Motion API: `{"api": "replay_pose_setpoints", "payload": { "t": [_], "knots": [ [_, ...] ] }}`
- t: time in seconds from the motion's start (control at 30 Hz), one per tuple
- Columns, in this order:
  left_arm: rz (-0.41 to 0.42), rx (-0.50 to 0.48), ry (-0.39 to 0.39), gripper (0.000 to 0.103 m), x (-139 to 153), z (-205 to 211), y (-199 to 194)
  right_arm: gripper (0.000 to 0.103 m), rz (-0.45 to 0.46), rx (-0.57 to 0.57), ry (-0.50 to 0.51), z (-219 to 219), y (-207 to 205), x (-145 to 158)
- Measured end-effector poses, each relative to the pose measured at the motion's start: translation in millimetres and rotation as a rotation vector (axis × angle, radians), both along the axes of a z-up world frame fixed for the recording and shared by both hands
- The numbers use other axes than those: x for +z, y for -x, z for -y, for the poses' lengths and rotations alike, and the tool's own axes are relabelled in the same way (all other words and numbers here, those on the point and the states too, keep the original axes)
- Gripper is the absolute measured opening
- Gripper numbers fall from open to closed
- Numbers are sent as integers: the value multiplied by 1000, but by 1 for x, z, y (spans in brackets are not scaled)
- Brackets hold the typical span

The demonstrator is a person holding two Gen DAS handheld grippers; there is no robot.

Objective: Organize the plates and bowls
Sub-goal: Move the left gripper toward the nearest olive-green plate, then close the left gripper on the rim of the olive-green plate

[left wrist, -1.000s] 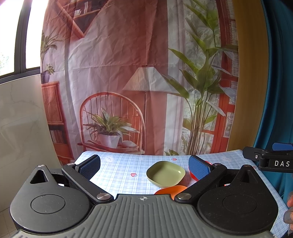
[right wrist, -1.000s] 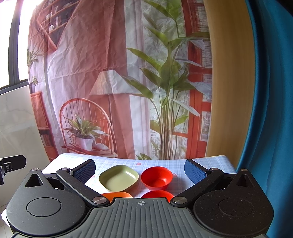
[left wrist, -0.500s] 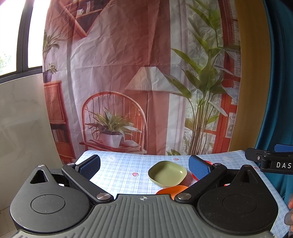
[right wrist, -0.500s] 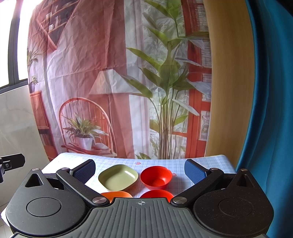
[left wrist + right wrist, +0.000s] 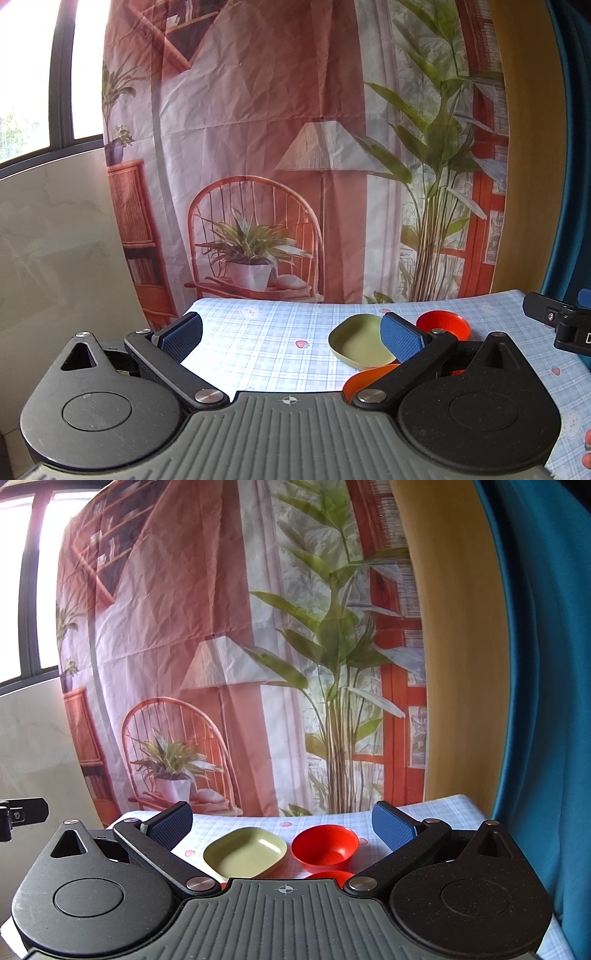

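A green square plate (image 5: 245,851) lies on the checked tablecloth (image 5: 266,343), with a red bowl (image 5: 325,846) to its right. A second red dish (image 5: 328,876) shows only its far rim in front of the bowl. In the left wrist view the green plate (image 5: 356,345) sits ahead to the right, the red bowl (image 5: 443,324) behind it, and an orange dish (image 5: 369,376) nearer, partly hidden by my finger. My left gripper (image 5: 291,334) is open and empty above the near table. My right gripper (image 5: 282,823) is open and empty, short of the dishes.
A printed backdrop (image 5: 295,147) hangs behind the table's far edge. A blue curtain (image 5: 546,701) hangs on the right. A pale wall (image 5: 55,251) stands on the left. The right gripper's finger (image 5: 554,317) shows at the right of the left wrist view.
Both views have shifted slightly; the dishes sit a little farther right in the left wrist view. Both grippers stay open and nothing has been grasped.
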State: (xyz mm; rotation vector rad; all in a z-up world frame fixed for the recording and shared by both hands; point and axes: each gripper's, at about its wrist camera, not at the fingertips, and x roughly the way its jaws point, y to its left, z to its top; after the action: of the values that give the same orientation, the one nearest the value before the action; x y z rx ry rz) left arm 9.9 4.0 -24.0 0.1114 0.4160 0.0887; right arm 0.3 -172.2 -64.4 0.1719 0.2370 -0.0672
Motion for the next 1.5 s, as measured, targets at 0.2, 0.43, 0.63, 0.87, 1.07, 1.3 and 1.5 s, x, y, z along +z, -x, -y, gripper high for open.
{"api": "replay_pose_setpoints", "payload": {
  "t": [0.2,0.43,0.63,0.87,1.07,1.3,1.5],
  "knots": [
    [-35,19,-27,103,-28,-8,-12,103,-38,43,-34,-14,-11,-35],
    [-90,15,-20,103,-63,-23,-21,103,-137,127,-50,-38,-25,-71],
    [-108,19,-10,103,-82,-32,-26,103,-176,128,-33,-50,-31,-89],
    [-122,11,8,103,-96,-42,-30,103,-200,126,-16,-58,-33,-103],
    [-135,18,12,103,-107,-49,-32,103,-232,141,-14,-68,-38,-110],
    [-161,14,50,96,-115,-59,-34,102,-254,180,-26,-77,-43,-115],
    [-189,-16,44,85,-122,-62,-35,93,-301,219,-30,-84,-48,-122]
  ]
}}
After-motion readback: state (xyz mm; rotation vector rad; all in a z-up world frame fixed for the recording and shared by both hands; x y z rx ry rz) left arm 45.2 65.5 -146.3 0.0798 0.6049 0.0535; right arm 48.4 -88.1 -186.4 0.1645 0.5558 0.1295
